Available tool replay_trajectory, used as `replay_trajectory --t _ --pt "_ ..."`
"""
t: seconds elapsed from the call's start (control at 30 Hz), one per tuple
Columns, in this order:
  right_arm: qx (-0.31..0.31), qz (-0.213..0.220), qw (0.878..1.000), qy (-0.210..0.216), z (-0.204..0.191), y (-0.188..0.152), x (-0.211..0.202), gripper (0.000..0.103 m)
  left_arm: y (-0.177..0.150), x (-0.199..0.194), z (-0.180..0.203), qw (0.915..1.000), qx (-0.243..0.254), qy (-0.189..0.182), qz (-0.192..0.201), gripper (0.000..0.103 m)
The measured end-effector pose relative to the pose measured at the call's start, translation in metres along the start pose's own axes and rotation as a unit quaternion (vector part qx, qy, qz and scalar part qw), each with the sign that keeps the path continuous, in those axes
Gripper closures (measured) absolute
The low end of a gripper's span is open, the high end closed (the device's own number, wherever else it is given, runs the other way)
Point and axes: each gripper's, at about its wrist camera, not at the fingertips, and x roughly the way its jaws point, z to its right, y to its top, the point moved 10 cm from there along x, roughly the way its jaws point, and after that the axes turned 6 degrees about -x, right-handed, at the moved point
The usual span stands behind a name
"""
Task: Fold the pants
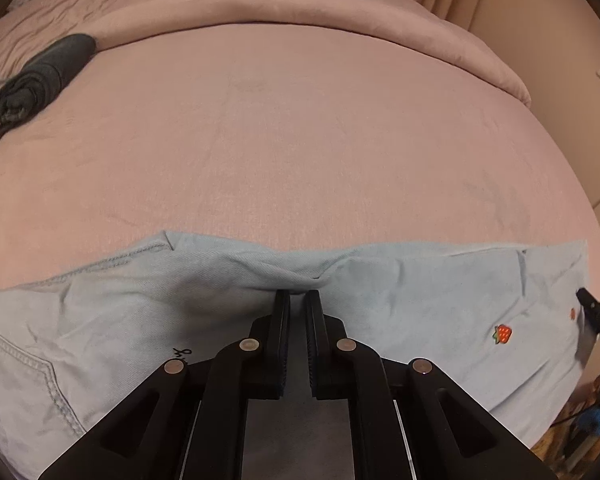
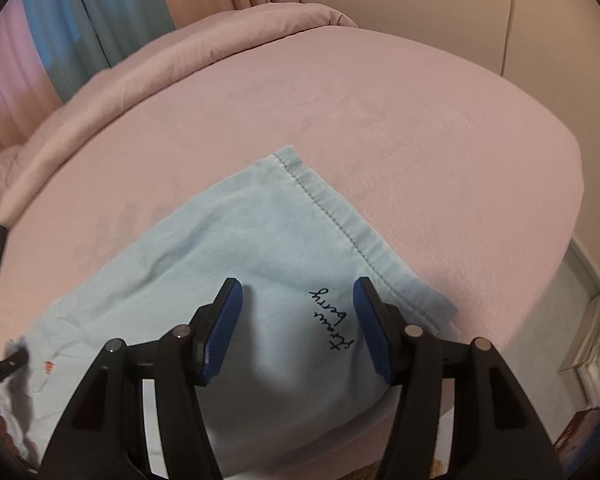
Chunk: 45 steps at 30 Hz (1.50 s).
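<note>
A: What do the tools look like?
B: The left gripper [image 1: 298,298] is matte black, with round silver pins on its linkage arms and ribbed inner faces.
A: The other?
B: The right gripper [image 2: 298,286] is black too, with blue ribbed pads [image 2: 220,332].

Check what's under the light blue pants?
The light blue pants lie on the pink bedsheet, which shows all around them. Anything between fabric and sheet is covered, and can't be seen.

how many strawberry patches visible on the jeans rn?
2, in the left wrist view: one full strawberry patch on the light blue pants, right of the left gripper; a small red patch near the hem, too small to confirm. Folds may hide more.
</note>
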Motion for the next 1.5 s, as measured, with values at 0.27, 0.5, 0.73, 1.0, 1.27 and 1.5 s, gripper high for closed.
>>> replay_trajectory --t 0.27,0.5,0.73,1.0,1.27,1.5 --pt "0.006 0.001 1.000 0.001 0.016 0.008 -0.002 0.046 -0.022 -0.030 0.005 0.9985 -0.005 -0.046 -0.029 0.096" --pt "0.055 0.020 0.998 -0.004 0.045 0.011 -0.023 0.047 -0.076 -0.062 0.063 0.9875 0.062 -0.133 -0.057 0.096" --pt "0.048 0.005 0.998 -0.028 0.057 -0.001 -0.022 0.047 -0.096 -0.047 0.101 0.9824 0.110 -0.128 -0.080 0.096" --pt "0.027 0.008 0.997 -0.066 0.066 -0.008 -0.025 0.084 -0.103 -0.037 0.097 0.9815 0.095 -0.142 -0.086 0.096" --pt "0.028 0.032 0.997 -0.059 0.067 -0.006 -0.048 0.089 -0.107 -0.041 0.096 0.9820 0.097 -0.135 -0.090 0.096" --pt "0.033 0.054 0.997 -0.050 0.068 0.005 -0.065 0.089 -0.109 -0.042 0.096 0.9822 0.096 -0.130 -0.095 0.096"
